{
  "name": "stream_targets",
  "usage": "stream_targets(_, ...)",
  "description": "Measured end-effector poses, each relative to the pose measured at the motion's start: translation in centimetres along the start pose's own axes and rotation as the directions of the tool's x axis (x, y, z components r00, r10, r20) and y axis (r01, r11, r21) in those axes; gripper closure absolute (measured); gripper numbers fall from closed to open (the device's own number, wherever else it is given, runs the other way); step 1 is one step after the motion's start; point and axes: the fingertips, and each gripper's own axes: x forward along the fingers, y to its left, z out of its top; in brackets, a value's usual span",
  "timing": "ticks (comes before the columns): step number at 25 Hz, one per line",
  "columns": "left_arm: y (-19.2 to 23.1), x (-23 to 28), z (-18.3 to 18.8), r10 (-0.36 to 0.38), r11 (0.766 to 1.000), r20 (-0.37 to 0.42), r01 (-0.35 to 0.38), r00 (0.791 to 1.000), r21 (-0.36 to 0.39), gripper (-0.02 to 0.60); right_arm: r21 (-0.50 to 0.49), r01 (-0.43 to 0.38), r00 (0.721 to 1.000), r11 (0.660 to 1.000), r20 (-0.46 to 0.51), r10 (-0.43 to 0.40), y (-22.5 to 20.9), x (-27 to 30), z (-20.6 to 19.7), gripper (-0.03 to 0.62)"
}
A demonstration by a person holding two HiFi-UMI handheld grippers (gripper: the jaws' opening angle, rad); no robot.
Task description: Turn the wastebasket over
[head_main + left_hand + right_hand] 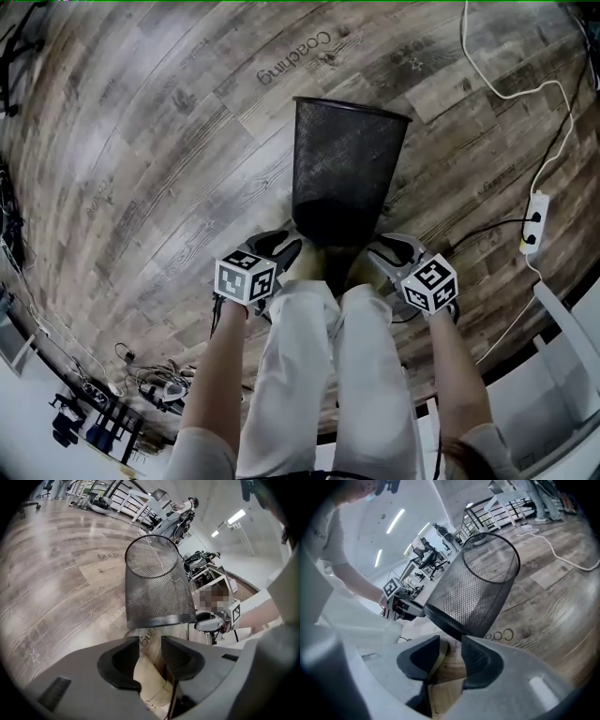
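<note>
Left gripper view shows the left gripper [150, 645] with its jaws a bit apart, holding nothing. The right gripper [450, 643] has its jaws the same. Just past both is the black wastebasket [157, 592], thick rim down by the wood floor [56, 573], mesh bottom up.

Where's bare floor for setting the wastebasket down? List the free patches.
Free: the wide wooden floor left of the wastebasket, and the strip beyond it. Crowded: right side, with white cable and power strip; the near end, flanked by left gripper and right gripper.
</note>
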Motion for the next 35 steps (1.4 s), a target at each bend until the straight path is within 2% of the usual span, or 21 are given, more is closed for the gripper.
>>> stream_targets(2,0.1,-1.3,0.2,0.027,0.999,0.012,-0.026,1.0,-0.027,0.44,-0.003,0.007,1.0,1.0,0.008,-0.007,-0.5,-1.6,1.4,0.456)
stream_targets(4,0.1,-3.0,2.0,0.061,0.997,0.082,-0.057,0.995,-0.058,0.44,0.011,0.037,0.997,0.999,0.064,-0.038,-1.8,-3.4,4.4,0.456)
stream_targets(7,-0.5,-4.8,6.1,0.095,0.993,0.213,-0.076,0.973,-0.094,0.44,-0.009,0.074,0.987,0.997,0.145,-0.072,-4.4,-5.5,10.1,0.447)
stream_targets(11,-2.3,-4.7,11.7,0.091,0.994,0.303,-0.069,0.949,-0.081,0.44,-0.099,0.104,0.977,0.99,0.194,-0.083,-7.7,-6.9,18.9,0.436)
stream_targets(13,-3.5,-4.4,14.1,0.077,0.995,0.343,-0.053,0.936,-0.079,0.44,-0.153,0.102,0.979,0.983,0.189,-0.072,-8.7,-6.9,22.9,0.417)
stream_targets(16,-4.9,-4.2,16.3,0.065,0.994,0.397,-0.026,0.916,-0.104,0.44,-0.236,0.045,0.995,0.971,0.101,-0.022,-8.9,-5.6,26.4,0.384)
stream_targets(18,-5.6,-3.8,16.9,0.056,0.993,0.41,-0.008,0.911,-0.118,0.44,-0.263,-0.025,1.0,0.965,0.005,0.028,-8.7,-4.4,27.2,0.376)
stream_targets(20,-6.1,-3.5,17.2,0.044,0.993,0.405,0.003,0.913,-0.114,0.44,-0.262,-0.104,0.99,0.96,-0.116,0.076,-8.6,-3.3,27.0,0.375)
stream_targets(23,-5.9,-3.7,17.6,0.037,0.997,0.403,-0.004,0.914,-0.083,0.44,-0.243,-0.194,0.949,0.95,-0.293,0.118,-8.7,-2.0,25.8,0.375)
stream_targets(26,-4.9,-4.6,17.7,0.058,0.997,0.423,-0.034,0.904,-0.065,0.44,-0.259,-0.267,0.901,0.928,-0.409,0.146,-8.5,-1.3,24.4,0.385)
stream_targets(28,-3.9,-5.4,17.8,0.079,0.996,0.439,-0.054,0.895,-0.069,0.44,-0.265,-0.289,0.89,0.92,-0.428,0.156,-8.5,-1.0,24.1,0.4)
stream_targets(31,-2.6,-6.5,17.8,0.109,0.993,0.456,-0.075,0.883,-0.09,0.44,-0.269,-0.299,0.899,0.916,-0.402,0.175,-8.2,-1.1,24.3,0.436)
stream_targets(35,-2.2,-8.0,18.7,0.14,0.99,0.5,-0.106,0.855,-0.097,0.44,-0.285,-0.316,0.905,0.905,-0.377,0.197,-7.3,-1.4,24.7,0.501)
